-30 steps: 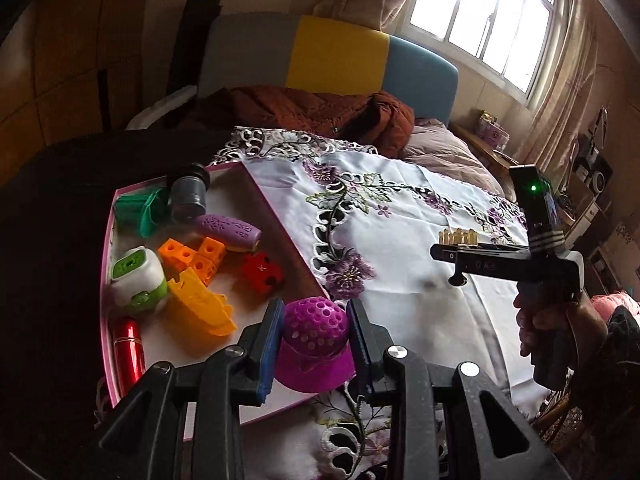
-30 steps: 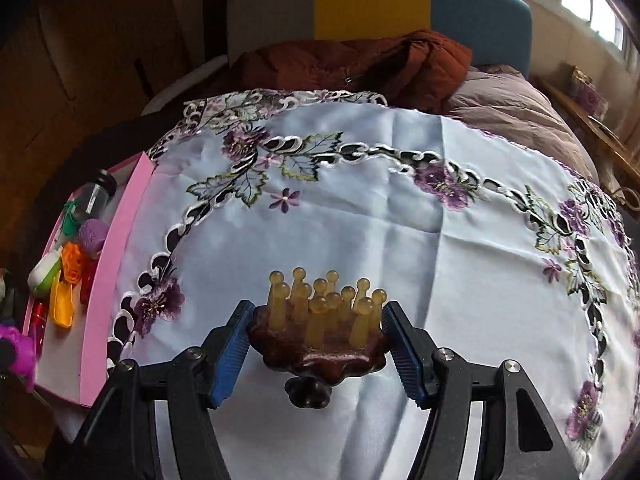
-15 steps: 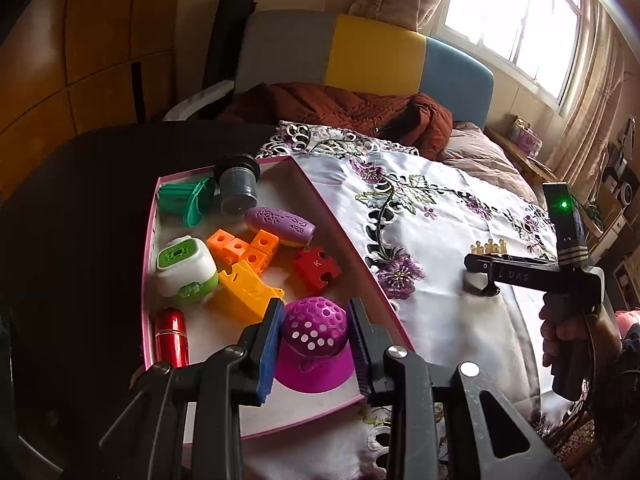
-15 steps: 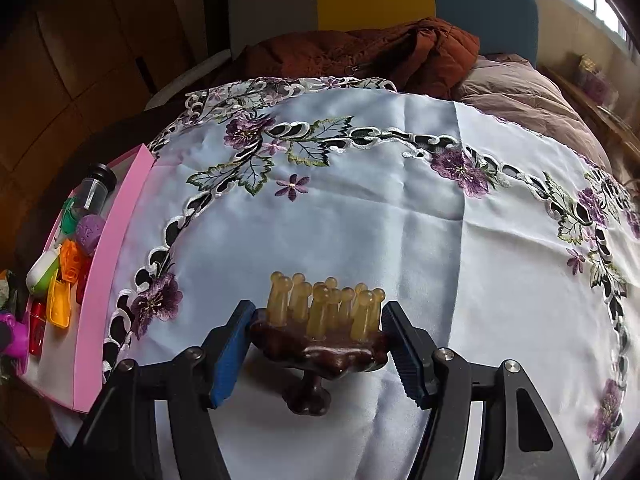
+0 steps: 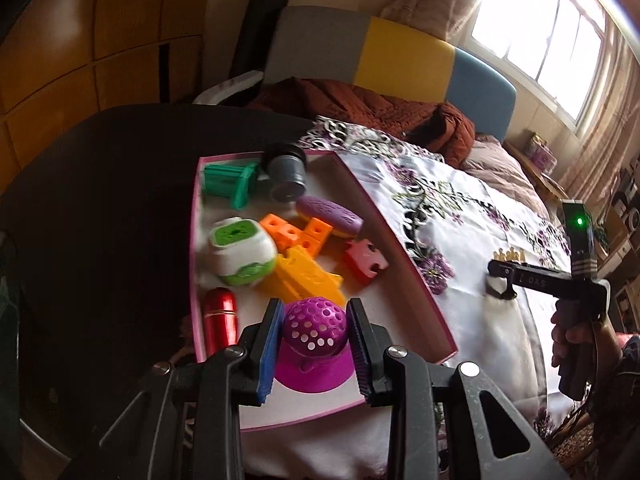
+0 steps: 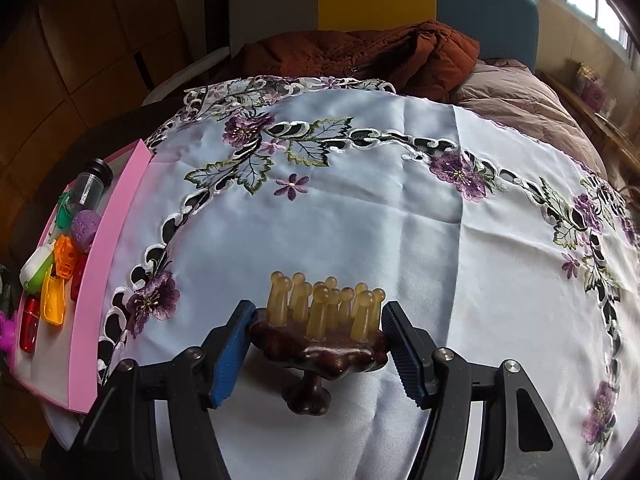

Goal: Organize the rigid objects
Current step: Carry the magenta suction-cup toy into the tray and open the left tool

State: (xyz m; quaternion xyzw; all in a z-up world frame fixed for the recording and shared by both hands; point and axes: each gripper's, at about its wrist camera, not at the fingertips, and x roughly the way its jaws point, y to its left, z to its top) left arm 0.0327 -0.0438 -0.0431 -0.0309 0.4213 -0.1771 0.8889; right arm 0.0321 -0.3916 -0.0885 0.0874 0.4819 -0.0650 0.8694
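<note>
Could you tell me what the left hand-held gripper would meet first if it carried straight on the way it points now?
Probably the yellow block. The left hand-held gripper, shut on the purple ball toy, points down into the pink tray, and that block lies just beyond the toy. Depth is hard to judge; the tray floor could come first.

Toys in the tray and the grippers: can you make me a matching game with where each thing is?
Things:
1. purple ball
2. brown massager
3. red tube
4. grey jar

Places:
A. far end of the pink tray
B. in the left gripper
C. in the right gripper
D. tray's near left corner

Pairs: 1-B, 2-C, 3-D, 4-A
</note>
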